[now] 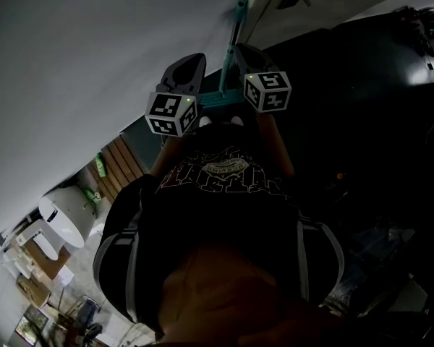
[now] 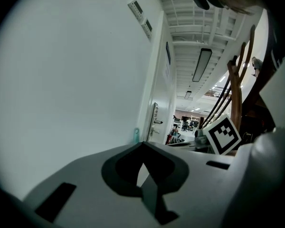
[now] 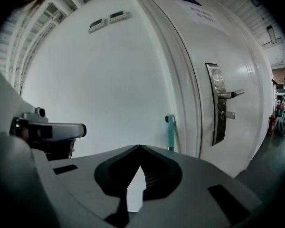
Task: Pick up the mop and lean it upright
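Both grippers are up in front of the white wall (image 3: 109, 80), side by side, near each other but apart; left gripper (image 2: 142, 144): its own view shows the jaws together, tips meeting, only a sliver of wall below the tips, nothing between them; right gripper (image 3: 140, 147): same picture, jaws closed tip to tip, empty.

Mop (image 3: 170, 133): we see its teal handle standing upright against the wall, just left of the door frame (image 3: 187, 80); the top end with the hanging hole is clear in the right gripper view; the lower shaft drops out of sight behind the jaws; neither gripper touches it. In the left gripper view the same teal tip sits far off, small, just left of the door (image 3: 237, 56). In the head view the teal shaft runs up between the two grippers, beyond them; a teal piece lies across between the two cubes, and we cannot tell which part that is.

The door is white, with a metal lever handle (image 3: 225, 96) on a long plate, right of the mop; the right gripper's marker cube (image 2: 223, 134) shows at the right of the left gripper view; a corridor with ceiling lights (image 2: 201, 63) lies far beyond the door.
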Action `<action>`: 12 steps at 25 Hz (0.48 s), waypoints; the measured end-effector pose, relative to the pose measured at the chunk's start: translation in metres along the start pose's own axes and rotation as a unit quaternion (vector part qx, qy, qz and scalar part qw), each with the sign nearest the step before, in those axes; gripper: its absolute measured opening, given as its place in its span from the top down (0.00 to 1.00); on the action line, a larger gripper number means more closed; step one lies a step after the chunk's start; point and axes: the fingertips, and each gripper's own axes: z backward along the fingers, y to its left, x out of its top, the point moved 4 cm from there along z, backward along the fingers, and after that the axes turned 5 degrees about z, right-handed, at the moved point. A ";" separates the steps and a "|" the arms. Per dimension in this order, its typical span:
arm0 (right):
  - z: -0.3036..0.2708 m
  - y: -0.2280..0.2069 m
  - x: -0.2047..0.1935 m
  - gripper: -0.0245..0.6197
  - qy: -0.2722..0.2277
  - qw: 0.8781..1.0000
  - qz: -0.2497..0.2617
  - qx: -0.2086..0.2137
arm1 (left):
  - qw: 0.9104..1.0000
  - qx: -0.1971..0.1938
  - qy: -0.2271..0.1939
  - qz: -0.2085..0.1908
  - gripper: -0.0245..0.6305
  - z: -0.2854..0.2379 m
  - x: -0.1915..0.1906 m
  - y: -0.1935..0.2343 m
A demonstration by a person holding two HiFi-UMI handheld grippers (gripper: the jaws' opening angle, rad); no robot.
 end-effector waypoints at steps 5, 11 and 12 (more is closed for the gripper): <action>0.020 0.014 0.007 0.93 -0.013 1.000 0.005 0.000 | 1.000 -0.009 0.005 -0.006 0.89 0.000 0.002 -0.007; 0.035 0.022 0.013 0.93 -0.028 1.000 0.011 0.007 | 1.000 -0.012 0.003 -0.009 0.89 -0.003 -0.001 -0.018; 0.037 0.022 0.013 0.93 -0.029 0.999 0.011 0.009 | 1.000 -0.011 0.003 -0.009 0.89 -0.003 -0.001 -0.019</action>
